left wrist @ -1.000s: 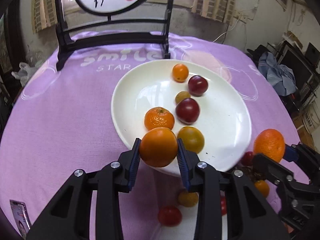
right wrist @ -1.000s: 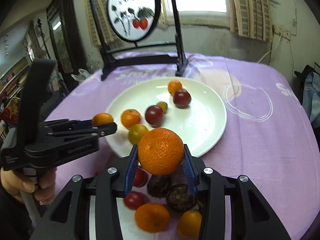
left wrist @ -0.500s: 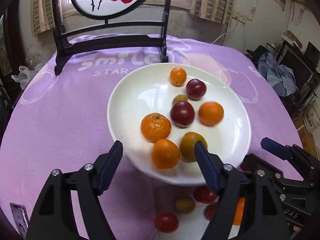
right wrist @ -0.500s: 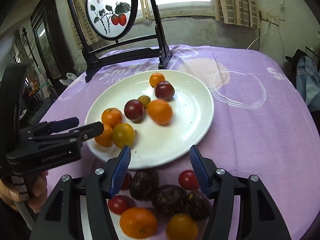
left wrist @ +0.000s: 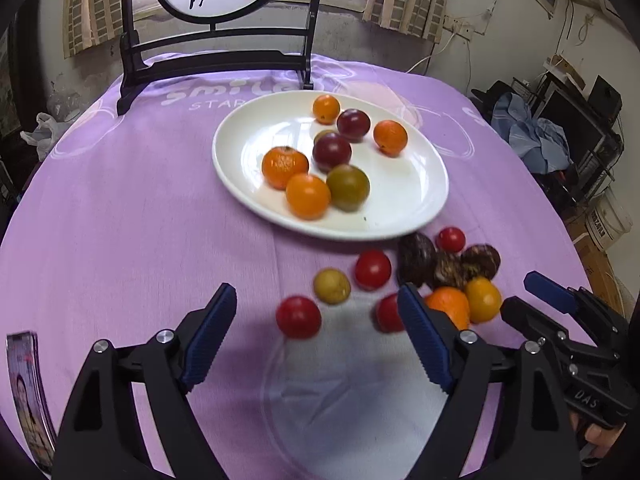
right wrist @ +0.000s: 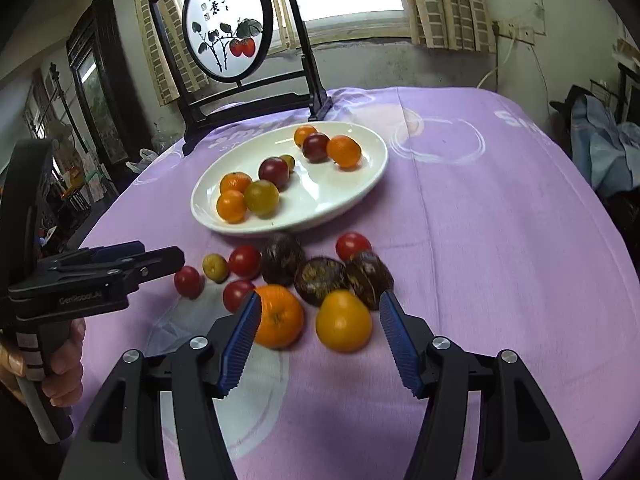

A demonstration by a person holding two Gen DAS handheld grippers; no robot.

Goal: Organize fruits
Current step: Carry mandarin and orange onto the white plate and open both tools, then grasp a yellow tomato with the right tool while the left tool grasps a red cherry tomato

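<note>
The left gripper [left wrist: 316,336] hangs spread wide and empty over the cloth [left wrist: 120,220]. Through its camera, a red tomato [left wrist: 298,317] lies just ahead between the fingers, a little toward the left one; a green fruit [left wrist: 332,286] and a second tomato [left wrist: 373,269] sit just beyond it. The plate [left wrist: 240,152] is farther ahead and slightly right, already holding seven fruits. To the right, half hidden by the right finger, is an orange [left wrist: 448,306] with a yellow fruit [left wrist: 483,299] touching it. Bare cloth runs ahead-left, so the approach looks free.

The right gripper [right wrist: 320,340] is likewise spread and empty. From its camera, the yellow fruit [right wrist: 343,326] sits squarely between the fingers, just ahead; the orange [right wrist: 280,316] lies against the left finger. Three dark fruits [right wrist: 320,275] crowd close behind, touching or nearly so, which may get nudged. The plate [right wrist: 352,196] is ahead and left, with open room on its near right side. The fruits are round, so no axis matters. By this view each gripper has its own nearest fruit: right the yellow one, left the tomato.
</note>
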